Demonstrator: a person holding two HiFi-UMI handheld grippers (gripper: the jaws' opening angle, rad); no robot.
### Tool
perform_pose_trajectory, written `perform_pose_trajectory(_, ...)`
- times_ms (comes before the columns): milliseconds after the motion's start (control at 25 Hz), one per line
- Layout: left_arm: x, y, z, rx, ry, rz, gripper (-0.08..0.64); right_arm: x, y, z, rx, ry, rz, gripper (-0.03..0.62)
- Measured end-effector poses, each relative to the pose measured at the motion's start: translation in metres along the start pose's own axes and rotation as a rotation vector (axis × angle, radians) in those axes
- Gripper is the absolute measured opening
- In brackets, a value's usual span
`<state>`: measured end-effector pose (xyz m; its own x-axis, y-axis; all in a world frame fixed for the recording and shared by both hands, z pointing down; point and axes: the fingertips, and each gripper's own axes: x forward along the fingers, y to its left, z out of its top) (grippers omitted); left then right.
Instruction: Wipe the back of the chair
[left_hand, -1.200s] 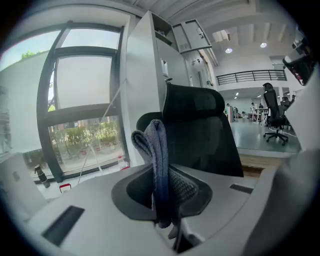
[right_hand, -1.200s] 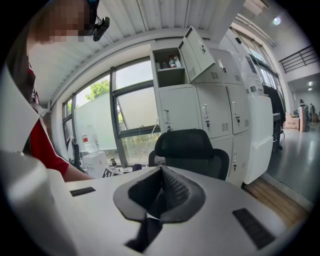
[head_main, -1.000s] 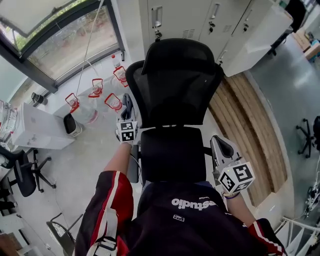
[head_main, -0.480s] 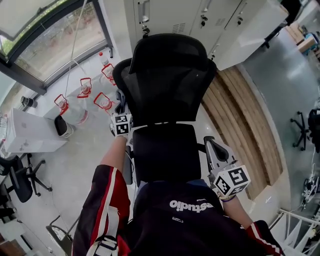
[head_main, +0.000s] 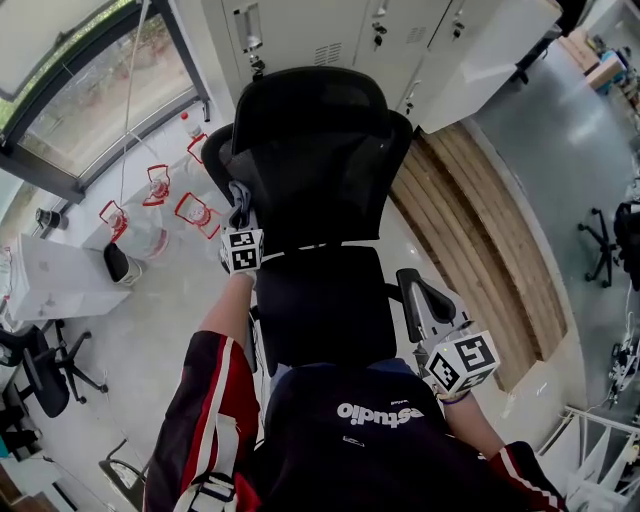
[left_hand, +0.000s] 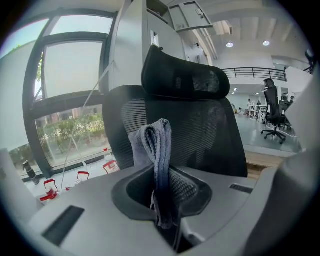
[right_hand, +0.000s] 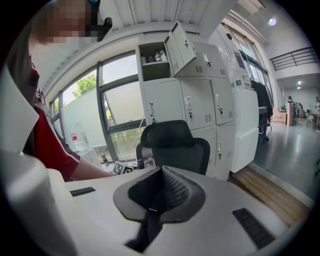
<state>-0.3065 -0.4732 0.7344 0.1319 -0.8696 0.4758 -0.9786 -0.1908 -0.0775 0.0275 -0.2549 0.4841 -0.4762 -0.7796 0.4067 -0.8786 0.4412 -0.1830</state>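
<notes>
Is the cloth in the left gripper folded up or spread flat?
Folded: the grey cloth stands doubled over in a narrow loop, pinched by the left gripper, jaws shut on it.

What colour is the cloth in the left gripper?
The cloth is bluish grey; left gripper view shows it best.

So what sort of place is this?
Probably an office or workshop: a black mesh chair, grey metal lockers by a big window, and another swivel chair across an open hall.
</notes>
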Motion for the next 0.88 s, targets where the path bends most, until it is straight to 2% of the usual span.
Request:
perform_pose_trajectory(400, 0.029, -0.100, 0.028, 0.031, -0.014, -0.077, 0.061, -0.038, -0.062, -0.008, 0.035, 0.010, -0.039, 0.015)
perform_pose_trajectory(880, 0.078, -0.265, 0.057, 0.056, -0.021, -0.195, 0.061, -0.085, -0.170, -0.014, 0.056, 0.012, -0.096, 0.015)
